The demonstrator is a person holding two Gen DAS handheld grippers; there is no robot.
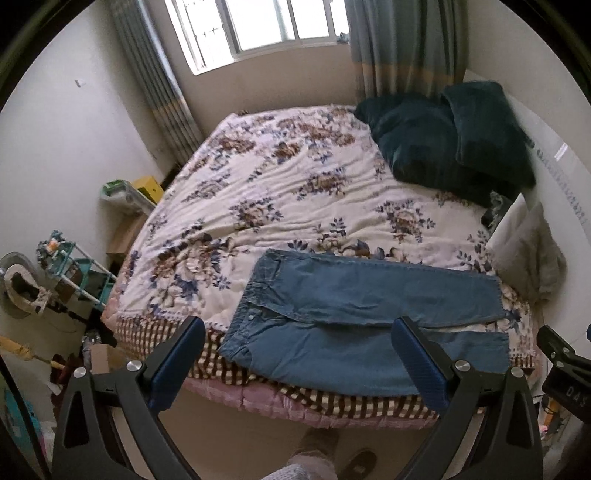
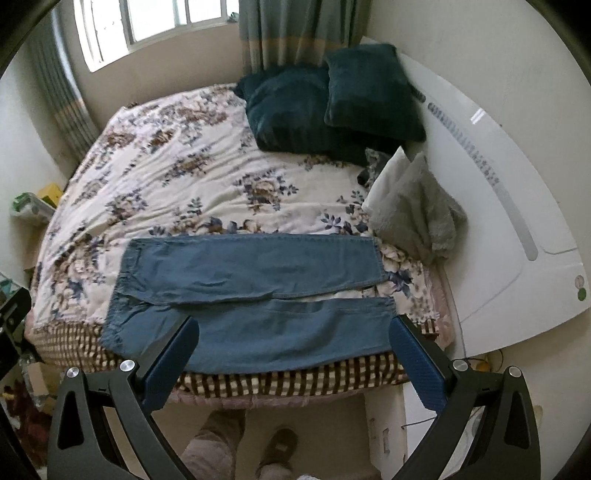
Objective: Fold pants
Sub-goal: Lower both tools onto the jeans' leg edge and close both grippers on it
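Room: bedroom; bed (image 2: 207, 173) with floral cover as landmark; window (image 1: 258, 26) and curtains behind its far edge.
Count, task item: 1 pair of blue jeans (image 2: 243, 295).
Count, grippers: 2; left gripper (image 1: 299, 332), right gripper (image 2: 295, 332).
Count, cushions: 2 dark teal pillows (image 2: 332, 103) at far right corner of bed; 1 white pillow (image 2: 388, 177) and 1 grey fleecy item (image 2: 424, 221) at right edge of bed.
Jeans, place: flat on near edge of bed, front hem overhanging checked border.
Jeans, axis: long axis parallel to near edge of bed; waistband toward left, leg ends toward right; legs side by side, narrow gap between them at cuffs.
Left jaws: spread wide, empty, held above near edge of bed over waist half.
Right jaws: spread wide, empty, above near edge, straddling near leg.
Obstructions: grey fleecy item near far cuff, apart from it; white headboard panel (image 2: 498, 192) right of bed.
Clutter: shelf rack (image 1: 74, 273), boxes left of bed.
Below: slippered feet (image 2: 277, 450) on floor before bed.
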